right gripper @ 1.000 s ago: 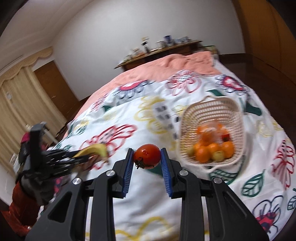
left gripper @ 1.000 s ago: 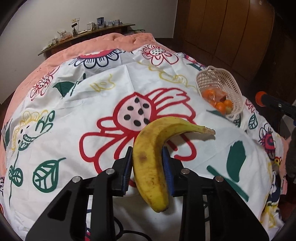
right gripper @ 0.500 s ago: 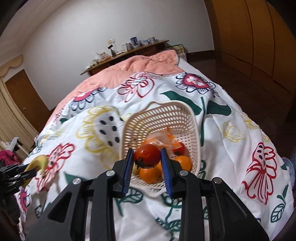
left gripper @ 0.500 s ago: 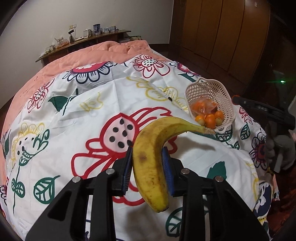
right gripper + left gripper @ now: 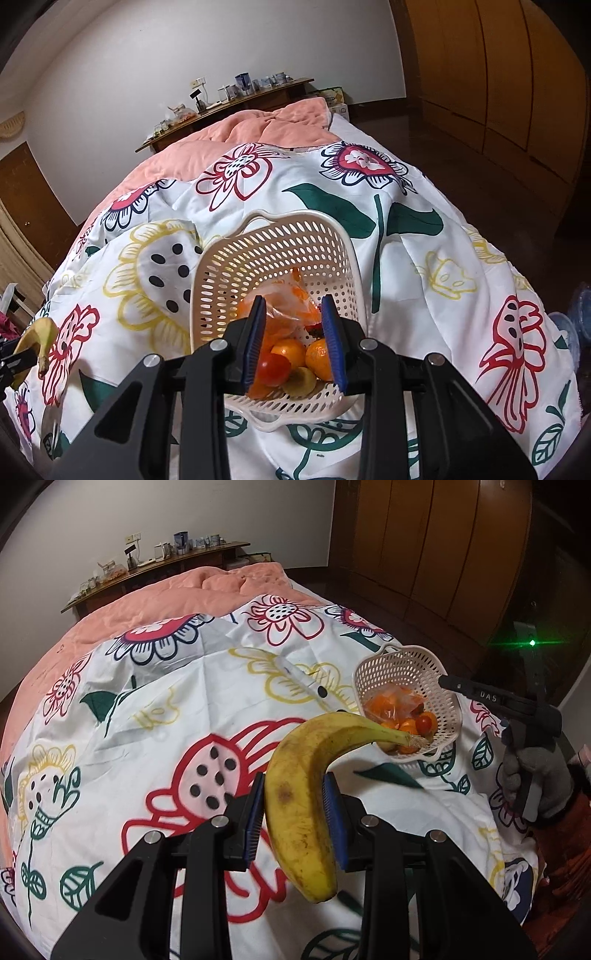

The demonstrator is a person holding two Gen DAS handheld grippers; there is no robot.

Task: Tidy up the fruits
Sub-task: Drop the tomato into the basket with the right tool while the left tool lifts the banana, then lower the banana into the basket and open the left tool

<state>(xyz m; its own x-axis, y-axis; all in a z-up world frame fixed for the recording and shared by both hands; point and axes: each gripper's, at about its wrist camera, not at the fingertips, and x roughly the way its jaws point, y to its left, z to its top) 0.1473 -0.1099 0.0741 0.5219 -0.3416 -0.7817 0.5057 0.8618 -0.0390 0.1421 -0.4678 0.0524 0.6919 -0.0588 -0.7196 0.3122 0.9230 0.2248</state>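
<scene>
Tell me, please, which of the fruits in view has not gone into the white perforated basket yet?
The long yellow banana, clamped in the left claw above the quilt; the round red and orange fruits lie inside the white perforated plastic basket.

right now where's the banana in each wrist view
Left wrist: the banana fills the lower centre, clamped between the left gripper's blue pads, stem toward the basket.
Right wrist: the banana shows small at the left edge, mid-low.
Shared landmark: the white perforated basket of fruit on the floral quilt.
</scene>
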